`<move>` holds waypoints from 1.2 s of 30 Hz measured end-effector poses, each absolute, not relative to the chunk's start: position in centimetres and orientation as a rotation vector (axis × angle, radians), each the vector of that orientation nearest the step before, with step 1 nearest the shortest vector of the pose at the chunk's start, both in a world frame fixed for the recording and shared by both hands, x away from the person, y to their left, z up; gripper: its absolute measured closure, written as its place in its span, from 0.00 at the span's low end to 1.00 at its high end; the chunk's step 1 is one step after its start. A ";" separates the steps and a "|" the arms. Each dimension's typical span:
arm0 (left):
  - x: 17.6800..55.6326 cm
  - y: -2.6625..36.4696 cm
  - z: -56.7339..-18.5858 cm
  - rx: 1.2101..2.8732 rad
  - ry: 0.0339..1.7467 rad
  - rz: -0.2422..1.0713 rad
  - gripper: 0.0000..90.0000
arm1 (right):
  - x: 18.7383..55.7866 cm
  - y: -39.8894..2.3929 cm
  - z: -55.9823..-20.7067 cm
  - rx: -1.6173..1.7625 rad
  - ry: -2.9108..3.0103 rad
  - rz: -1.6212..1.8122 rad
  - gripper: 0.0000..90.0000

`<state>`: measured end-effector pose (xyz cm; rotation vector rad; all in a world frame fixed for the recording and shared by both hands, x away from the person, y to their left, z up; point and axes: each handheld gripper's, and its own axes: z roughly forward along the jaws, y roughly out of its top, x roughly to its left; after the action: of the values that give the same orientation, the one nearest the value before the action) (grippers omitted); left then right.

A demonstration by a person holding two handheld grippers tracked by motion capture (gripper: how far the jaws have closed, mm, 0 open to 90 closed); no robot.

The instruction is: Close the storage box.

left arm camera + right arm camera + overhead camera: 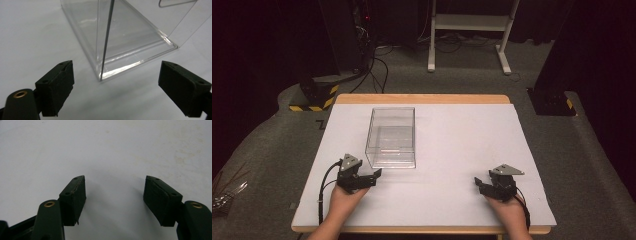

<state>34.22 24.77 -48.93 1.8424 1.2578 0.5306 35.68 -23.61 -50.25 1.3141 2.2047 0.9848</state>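
A clear plastic box (391, 137) without a lid stands left of the middle of the white table top (462, 135). My left gripper (376, 175) rests just short of the box's near left corner, pointing right and slightly forward. In the left gripper view that gripper (116, 83) is open, and the box corner (102, 75) stands a little ahead of the gap between its black pads (58, 87), touching neither. My right gripper (478, 183) lies at the near right, pointing left, far from the box. Its jaws (115, 195) are open over bare white surface.
The white sheet lies on a wooden table whose edge (422, 99) shows at the back. Beyond it on the grey floor are a white frame stand (469, 30), cables, a yellow-and-black striped base (314, 97) and a black stand foot (552, 100).
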 end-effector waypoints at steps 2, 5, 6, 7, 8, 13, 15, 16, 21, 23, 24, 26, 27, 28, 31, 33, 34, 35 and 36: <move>33.8 25.3 -48.9 1.852 1.259 0.543 0.15 | 35.7 -23.6 -50.2 1.314 2.204 0.983 0.39; 32.9 26.7 -48.8 1.851 1.270 0.562 0.16 | 35.6 -23.5 -50.2 1.319 2.202 0.981 0.39; 32.7 27.1 -48.7 1.856 1.270 0.572 0.16 | 35.6 -23.5 -50.2 1.318 2.202 0.980 0.39; 32.5 27.5 -48.7 1.855 1.278 0.581 0.16 | 35.6 -23.5 -50.2 1.318 2.201 0.977 0.39; 32.4 27.9 -48.7 1.861 1.280 0.593 0.16 | 35.6 -23.5 -50.2 1.315 2.202 0.976 0.39; 31.8 29.8 -48.9 1.857 1.318 0.604 0.16 | 35.6 -23.5 -50.3 1.310 2.202 0.969 0.39; 31.7 30.4 -49.0 1.852 1.334 0.612 0.16 | 35.6 -23.4 -50.3 1.313 2.201 0.968 0.39; 31.7 30.7 -49.1 1.850 1.345 0.611 0.16 | 35.6 -23.4 -50.3 1.305 2.203 0.966 0.39; 32.5 31.7 -49.6 1.880 1.413 0.616 0.16 | 35.6 -23.4 -50.3 1.308 2.202 0.965 0.39; 32.8 31.7 -49.8 1.889 1.422 0.621 0.17 | 35.6 -23.4 -50.3 1.308 2.201 0.965 0.39; 33.1 31.7 -49.9 1.907 1.427 0.628 0.17 | 35.6 -23.4 -50.3 1.308 2.201 0.965 0.39; 33.7 31.4 -50.3 1.961 1.459 0.637 0.16 | 35.6 -23.4 -50.3 1.309 2.202 0.966 0.39; 33.9 31.3 -50.5 1.970 1.470 0.629 0.15 | 35.6 -23.4 -50.3 1.305 2.202 0.967 0.39; 34.0 31.3 -50.5 1.958 1.479 0.620 0.14 | 35.6 -23.4 -50.3 1.308 2.202 0.968 0.39; 34.0 31.2 -50.7 1.958 1.480 0.618 0.10 | 35.6 -23.4 -50.3 1.304 2.203 0.968 0.39; 34.0 31.3 -50.7 1.955 1.477 0.624 0.09 | 35.6 -23.4 -50.3 1.304 2.203 0.967 0.39; 33.9 31.3 -50.8 1.944 1.475 0.628 0.09 | 35.6 -23.4 -50.3 1.304 2.203 0.967 0.39; 33.8 31.2 -50.9 1.939 1.477 0.630 0.09 | 35.6 -23.4 -50.3 1.304 2.203 0.967 0.39; 33.8 31.2 -50.9 1.936 1.479 0.633 0.09 | 35.6 -23.4 -50.3 1.308 2.202 0.966 0.39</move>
<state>33.78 31.19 -50.88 1.9356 1.4793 0.6334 35.59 -23.41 -50.27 1.3076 2.2022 0.9656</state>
